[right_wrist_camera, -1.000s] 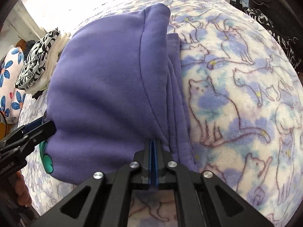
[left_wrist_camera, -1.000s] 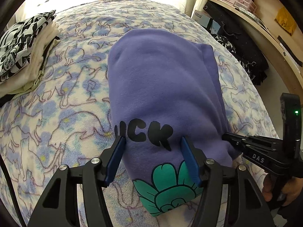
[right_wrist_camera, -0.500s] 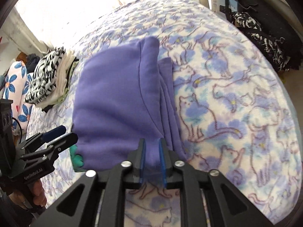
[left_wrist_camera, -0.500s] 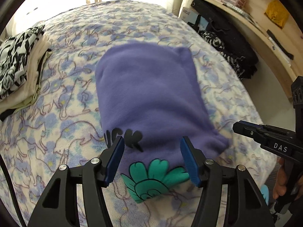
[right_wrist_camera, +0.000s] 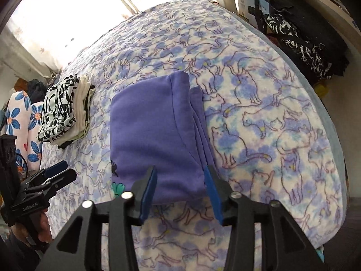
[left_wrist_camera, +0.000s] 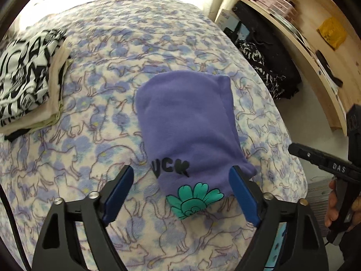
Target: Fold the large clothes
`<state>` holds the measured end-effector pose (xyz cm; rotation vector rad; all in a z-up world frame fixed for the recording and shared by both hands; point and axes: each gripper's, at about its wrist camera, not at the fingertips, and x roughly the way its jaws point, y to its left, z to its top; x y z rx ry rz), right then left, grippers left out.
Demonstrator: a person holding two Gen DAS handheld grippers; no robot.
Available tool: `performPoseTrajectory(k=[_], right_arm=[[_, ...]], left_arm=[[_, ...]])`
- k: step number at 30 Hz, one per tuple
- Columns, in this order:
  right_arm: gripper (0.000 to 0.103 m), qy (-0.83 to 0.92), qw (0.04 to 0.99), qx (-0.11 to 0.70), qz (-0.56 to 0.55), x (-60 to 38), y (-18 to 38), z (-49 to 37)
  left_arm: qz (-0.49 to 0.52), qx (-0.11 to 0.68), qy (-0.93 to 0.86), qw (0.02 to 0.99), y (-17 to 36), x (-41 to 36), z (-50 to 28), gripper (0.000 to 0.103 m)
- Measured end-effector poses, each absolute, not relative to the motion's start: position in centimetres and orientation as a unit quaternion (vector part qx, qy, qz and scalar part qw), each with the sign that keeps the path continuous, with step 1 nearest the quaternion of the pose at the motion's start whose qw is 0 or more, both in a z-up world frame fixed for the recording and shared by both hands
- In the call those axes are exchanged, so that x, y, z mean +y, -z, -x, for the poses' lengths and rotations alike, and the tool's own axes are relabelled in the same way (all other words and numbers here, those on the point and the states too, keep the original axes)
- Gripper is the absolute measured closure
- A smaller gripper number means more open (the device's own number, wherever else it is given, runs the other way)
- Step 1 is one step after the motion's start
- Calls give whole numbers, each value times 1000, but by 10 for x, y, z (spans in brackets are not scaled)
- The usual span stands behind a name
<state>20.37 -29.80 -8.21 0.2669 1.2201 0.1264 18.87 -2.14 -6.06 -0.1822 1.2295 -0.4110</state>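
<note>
A folded purple sweatshirt (left_wrist_camera: 187, 122) with black letters and a green flower print lies flat on the cat-print bedspread (left_wrist_camera: 94, 153). In the right wrist view the same sweatshirt (right_wrist_camera: 153, 131) shows its folded edges on the right side. My left gripper (left_wrist_camera: 181, 180) hangs above its near end, jaws opening, nothing gripped. My right gripper (right_wrist_camera: 180, 176) is also above the near edge, jaws opening wide, clear of the cloth. Each gripper shows in the other's view, the right gripper (left_wrist_camera: 320, 160) and the left gripper (right_wrist_camera: 56, 171), both held by a hand.
A stack of folded clothes (left_wrist_camera: 29, 79) topped by a black-and-white print sits at the bed's left side. Floral pillows (right_wrist_camera: 20, 122) lie beyond it. Black patterned garments (left_wrist_camera: 266, 67) and wooden shelves (left_wrist_camera: 315, 45) line the right edge of the bed.
Both grippers have risen away from the sweatshirt, which now looks smaller. The right gripper went from shut on the fold's edge to open. The left jaws spread wider.
</note>
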Motion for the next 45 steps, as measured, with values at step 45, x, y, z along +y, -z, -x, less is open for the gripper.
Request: performPoseTrajectory(k=[45], right_arm=[[13,-251,730,626,-107,-313,262,-315]], left_arm=[[269,633,311,656,267,-51,-261,0]])
